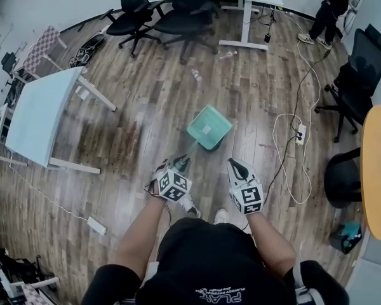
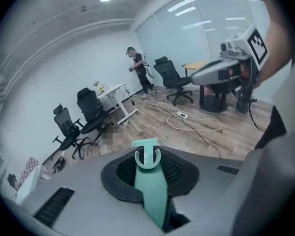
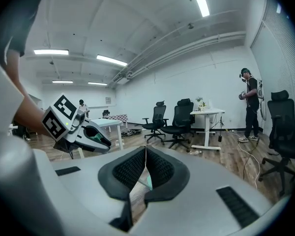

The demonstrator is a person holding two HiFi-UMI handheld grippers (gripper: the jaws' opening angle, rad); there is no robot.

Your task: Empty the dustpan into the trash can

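A teal dustpan (image 1: 209, 126) hangs tipped over a dark trash can (image 1: 211, 147), which it mostly hides. My left gripper (image 1: 180, 165) is shut on the dustpan's teal handle (image 2: 150, 188), whose ring end (image 2: 147, 157) sticks out past the pads. In the left gripper view the pan itself is out of sight. My right gripper (image 1: 237, 166) hovers beside the left one, just right of the can, shut with nothing between its pads (image 3: 160, 167). Each gripper shows in the other's view: the right gripper (image 2: 221, 72) and the left gripper (image 3: 91, 137).
A white cable with a power strip (image 1: 300, 133) loops over the wooden floor right of the can. Office chairs (image 1: 362, 75) stand at the right and back, white tables (image 1: 41, 116) at the left and back. A person (image 1: 330, 8) stands far right. A yellow round table (image 1: 378, 170) is at the right edge.
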